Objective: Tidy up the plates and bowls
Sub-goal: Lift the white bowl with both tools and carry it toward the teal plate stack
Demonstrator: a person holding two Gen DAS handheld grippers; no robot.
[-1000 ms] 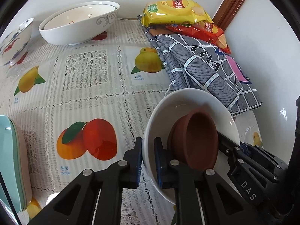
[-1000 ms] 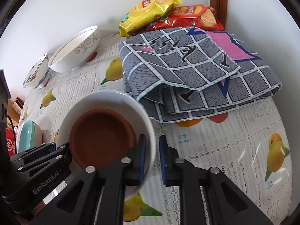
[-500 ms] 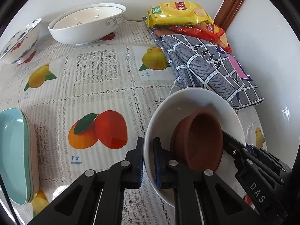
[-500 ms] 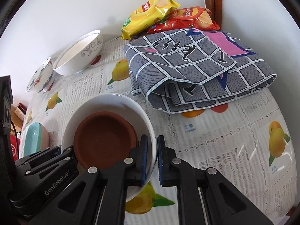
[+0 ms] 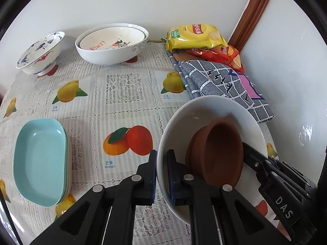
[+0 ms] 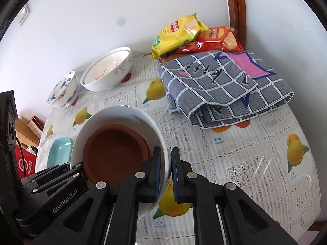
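Note:
A white bowl (image 5: 206, 108) with a brown clay dish (image 5: 216, 151) inside hangs above the fruit-print tablecloth. My left gripper (image 5: 161, 175) is shut on its left rim, and my right gripper (image 6: 166, 172) is shut on the opposite rim of the white bowl (image 6: 122, 114). The brown dish (image 6: 114, 153) leans inside it. At the back stand a large white bowl (image 5: 111, 45) holding a "LEMON" dish and a blue-and-red patterned bowl (image 5: 39, 54). Stacked teal oval dishes (image 5: 39, 161) lie at the left.
A folded grey checked cloth (image 6: 224, 87) and two crisp bags (image 6: 184, 34) fill the back right corner by the wall. The right gripper's body (image 5: 286, 194) shows at lower right in the left wrist view. Boxes (image 6: 26, 130) sit beyond the table's left edge.
Both grippers have risen and pulled back with the white bowl, so more of the table, the teal dishes and the back bowls now shows.

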